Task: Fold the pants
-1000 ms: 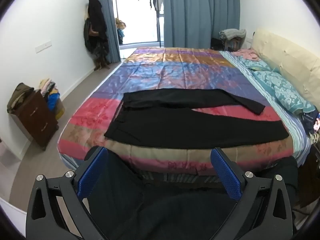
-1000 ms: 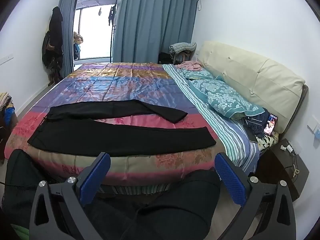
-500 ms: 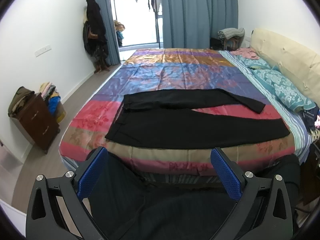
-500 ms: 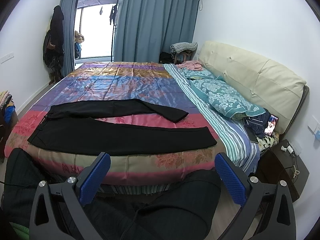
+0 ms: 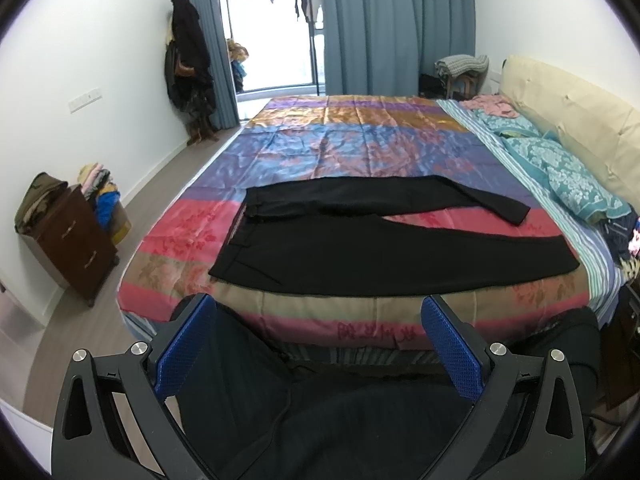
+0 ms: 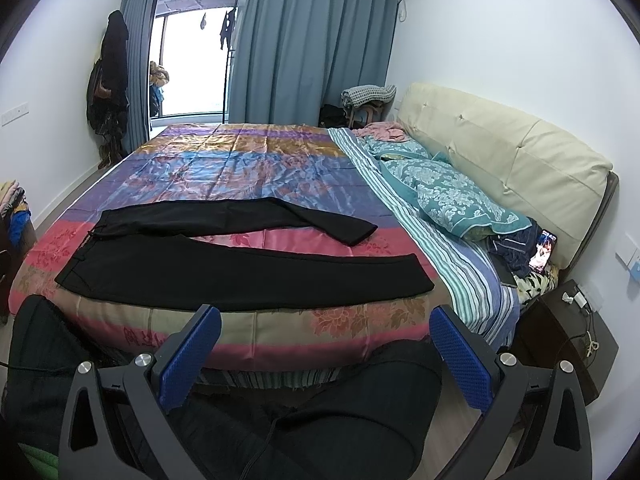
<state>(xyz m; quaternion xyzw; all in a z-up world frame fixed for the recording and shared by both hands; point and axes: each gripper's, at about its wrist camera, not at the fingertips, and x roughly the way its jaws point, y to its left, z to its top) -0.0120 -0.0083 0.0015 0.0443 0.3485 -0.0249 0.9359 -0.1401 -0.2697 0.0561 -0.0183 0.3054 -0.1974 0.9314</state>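
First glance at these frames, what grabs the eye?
The black pants lie flat, legs spread apart, near the front edge of the bed, stark against the shiny striped bedspread in purple, blue, gold and pink. Both grippers, left and right, hang open short of the bed, blue pads wide apart, holding nothing. To the right, teal patterned pillows rest along a cream headboard.

— Where are we standing?
— We are standing in a home bedroom: a wide bed [image 6: 248, 168] is filling the room, with a padded headboard [image 6: 500, 152] along its right edge and pillows [image 6: 452, 196] lying against it.
— What else are we seeing?
— Curtains [image 6: 312, 44] are hanging by a balcony door [image 6: 192, 56], and coats [image 5: 186, 68] are hanging in the far left corner.
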